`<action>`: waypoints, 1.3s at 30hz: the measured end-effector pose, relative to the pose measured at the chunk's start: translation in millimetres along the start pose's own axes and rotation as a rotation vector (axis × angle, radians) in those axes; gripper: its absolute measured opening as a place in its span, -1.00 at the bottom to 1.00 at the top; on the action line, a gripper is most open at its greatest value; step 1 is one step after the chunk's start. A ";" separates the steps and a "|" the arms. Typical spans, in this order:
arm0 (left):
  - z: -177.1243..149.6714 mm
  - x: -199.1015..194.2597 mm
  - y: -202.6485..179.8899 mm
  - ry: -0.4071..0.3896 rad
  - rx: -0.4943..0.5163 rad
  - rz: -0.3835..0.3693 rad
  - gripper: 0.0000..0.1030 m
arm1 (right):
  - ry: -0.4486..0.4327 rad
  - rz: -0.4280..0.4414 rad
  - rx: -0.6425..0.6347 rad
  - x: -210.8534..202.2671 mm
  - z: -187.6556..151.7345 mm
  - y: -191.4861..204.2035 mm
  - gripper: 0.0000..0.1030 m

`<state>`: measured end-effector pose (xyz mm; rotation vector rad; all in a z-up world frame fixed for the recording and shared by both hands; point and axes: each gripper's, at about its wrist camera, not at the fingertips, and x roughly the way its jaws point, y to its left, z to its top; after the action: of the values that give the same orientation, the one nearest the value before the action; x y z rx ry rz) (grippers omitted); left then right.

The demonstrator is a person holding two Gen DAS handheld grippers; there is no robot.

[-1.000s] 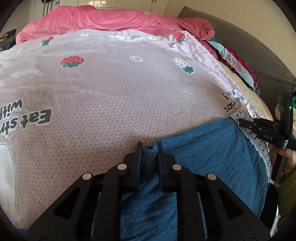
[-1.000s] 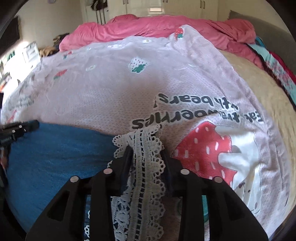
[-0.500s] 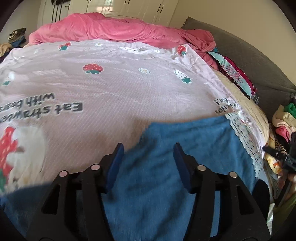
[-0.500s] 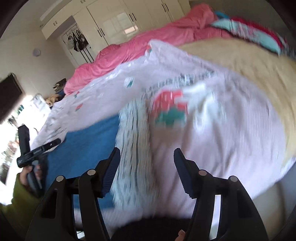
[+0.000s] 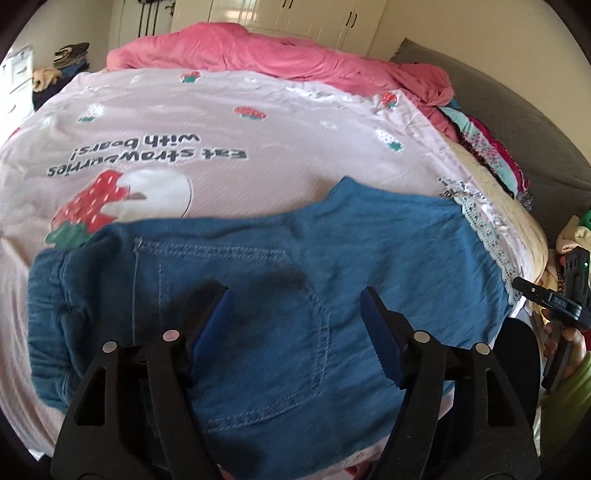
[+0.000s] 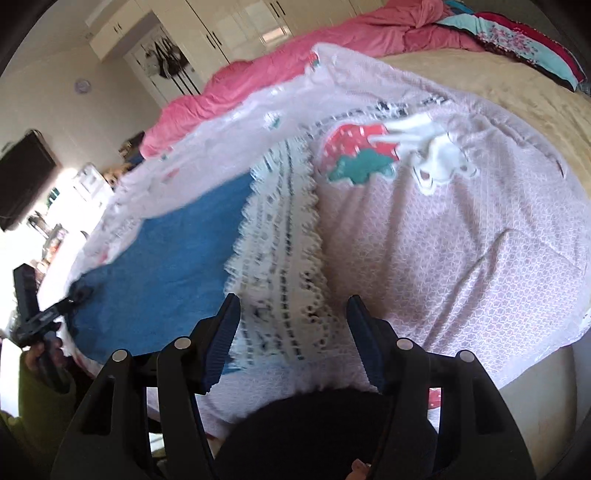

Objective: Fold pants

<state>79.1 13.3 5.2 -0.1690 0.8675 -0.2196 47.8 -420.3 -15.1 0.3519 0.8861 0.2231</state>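
Blue denim pants (image 5: 288, 295) with a white lace cuff (image 5: 484, 229) lie folded on a pink strawberry-print sheet (image 5: 221, 122) near the bed's front edge. A back pocket faces up. My left gripper (image 5: 295, 328) is open and empty, hovering over the pocket. My right gripper (image 6: 291, 339) is open and empty above the lace cuff (image 6: 280, 236); the blue cloth (image 6: 170, 254) lies to its left. The left gripper (image 6: 48, 314) shows at the left edge of the right wrist view, and the right gripper (image 5: 546, 295) at the right edge of the left wrist view.
A pink duvet (image 5: 280, 55) is bunched along the far side of the bed. Patterned bedding (image 5: 491, 151) and a grey headboard (image 5: 517, 122) lie to the right. White wardrobes (image 6: 229, 33) stand behind. A beige blanket (image 6: 498, 81) covers the bed's right part.
Both grippers have opened and let go of the pants, the left off the denim edge, the right off the lace cuff. Both pulled back and up from the bed.
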 end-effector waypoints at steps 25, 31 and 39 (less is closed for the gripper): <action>-14.2 20.1 3.8 0.047 0.059 0.127 0.34 | 0.060 -0.162 -0.143 1.6 -20.1 12.6 -0.57; -15.8 14.6 -0.9 0.031 0.067 0.137 0.35 | 0.022 -0.178 -0.101 -20.6 -21.1 9.5 -0.22; -23.4 -14.2 -38.2 -0.004 0.113 0.085 0.49 | -0.068 -0.129 -0.172 -38.2 -12.8 44.7 -0.06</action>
<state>47.6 -21.2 9.7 -0.0270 0.8541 -0.1877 12.2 -389.2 22.2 0.1404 0.8132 0.1657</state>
